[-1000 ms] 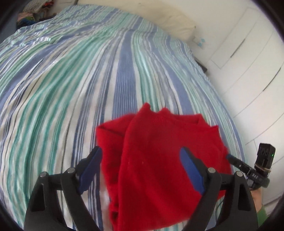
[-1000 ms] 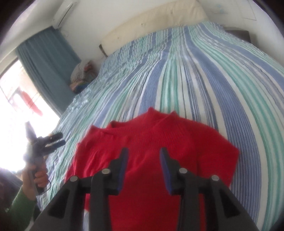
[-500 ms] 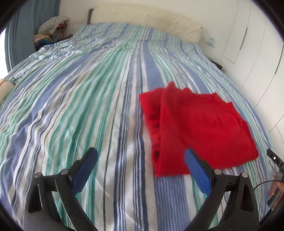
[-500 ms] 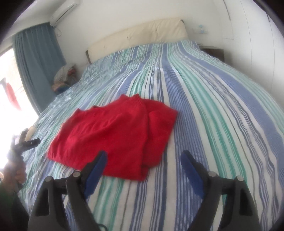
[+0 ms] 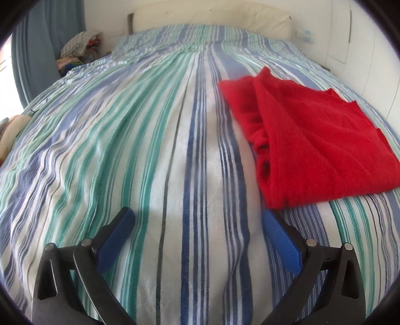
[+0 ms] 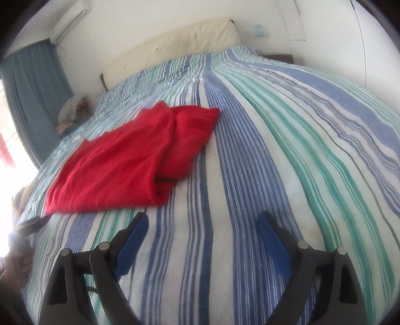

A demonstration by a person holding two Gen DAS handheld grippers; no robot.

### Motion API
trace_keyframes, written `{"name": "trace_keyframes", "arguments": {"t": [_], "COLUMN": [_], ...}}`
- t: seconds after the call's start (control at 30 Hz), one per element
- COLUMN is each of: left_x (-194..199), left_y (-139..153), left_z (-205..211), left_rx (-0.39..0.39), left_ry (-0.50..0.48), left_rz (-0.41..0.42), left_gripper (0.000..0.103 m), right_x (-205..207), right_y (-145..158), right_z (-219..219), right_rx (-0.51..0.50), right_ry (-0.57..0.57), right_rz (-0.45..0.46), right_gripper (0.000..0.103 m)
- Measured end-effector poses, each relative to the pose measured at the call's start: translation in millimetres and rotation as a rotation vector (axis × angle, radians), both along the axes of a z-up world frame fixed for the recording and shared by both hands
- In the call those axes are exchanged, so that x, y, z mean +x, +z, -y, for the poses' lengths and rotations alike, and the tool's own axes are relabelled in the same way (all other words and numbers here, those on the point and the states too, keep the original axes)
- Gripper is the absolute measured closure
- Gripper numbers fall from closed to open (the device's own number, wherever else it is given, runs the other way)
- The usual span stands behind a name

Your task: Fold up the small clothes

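A red knitted garment (image 5: 312, 140) lies folded on the striped bedspread (image 5: 150, 150), to the right in the left wrist view and to the left (image 6: 130, 160) in the right wrist view. My left gripper (image 5: 197, 220) hangs over bare bedspread left of the garment, its jaws still opening, nothing between them. My right gripper (image 6: 202, 222) is over bare bedspread right of the garment, jaws also still opening and empty. Neither gripper touches the cloth.
A cream headboard (image 5: 212, 12) and white wall close the far end of the bed. A pile of clothes (image 5: 80, 50) sits at the far left by a blue curtain (image 6: 32, 100). White cupboard doors (image 5: 362, 50) stand on the right. A hand (image 6: 15, 270) shows at the lower left.
Both grippers drew back from the red garment and apart to its sides. The right gripper's jaws spread from narrow to wide; the left jaws widened a little. The garment now lies free.
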State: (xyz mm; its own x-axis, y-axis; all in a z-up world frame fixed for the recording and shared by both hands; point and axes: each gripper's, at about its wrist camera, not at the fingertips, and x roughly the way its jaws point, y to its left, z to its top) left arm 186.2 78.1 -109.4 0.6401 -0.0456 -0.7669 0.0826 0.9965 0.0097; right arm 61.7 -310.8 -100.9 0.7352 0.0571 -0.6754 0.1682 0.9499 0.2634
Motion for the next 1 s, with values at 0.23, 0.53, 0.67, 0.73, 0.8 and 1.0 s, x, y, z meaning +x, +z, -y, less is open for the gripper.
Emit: {"name": "trace_keyframes", "arguments": {"t": [0.23, 0.53, 0.67, 0.73, 0.8, 1.0], "left_x": [-2.0, -2.3, -2.3, -2.4, -2.4, -2.5], "left_y": [-0.1, -0.2, -0.1, -0.1, -0.1, 0.0], "left_z": [0.0, 0.6, 0.6, 0.6, 0.7, 0.8], "left_rx": [0.012, 0.012, 0.012, 0.012, 0.012, 0.012], "left_ry": [0.001, 0.001, 0.001, 0.001, 0.001, 0.001], "left_rz": [0.007, 0.007, 0.007, 0.007, 0.007, 0.007], "left_gripper": [0.001, 0.001, 0.001, 0.001, 0.001, 0.001], "right_x": [0.1, -0.9, -1.3, -1.4, -1.4, -1.6], "right_y": [-0.3, 0.3, 0.5, 0.5, 0.6, 0.4], "right_z": [-1.8, -1.5, -1.7, -1.8, -1.8, -2.1], "right_rx": [-0.007, 0.006, 0.006, 0.007, 0.007, 0.006], "right_ry": [0.000, -0.001, -0.001, -0.001, -0.001, -0.001], "right_rz": [0.001, 0.011, 0.011, 0.012, 0.012, 0.012], "right_gripper": [0.015, 0.015, 0.015, 0.015, 0.015, 0.015]}}
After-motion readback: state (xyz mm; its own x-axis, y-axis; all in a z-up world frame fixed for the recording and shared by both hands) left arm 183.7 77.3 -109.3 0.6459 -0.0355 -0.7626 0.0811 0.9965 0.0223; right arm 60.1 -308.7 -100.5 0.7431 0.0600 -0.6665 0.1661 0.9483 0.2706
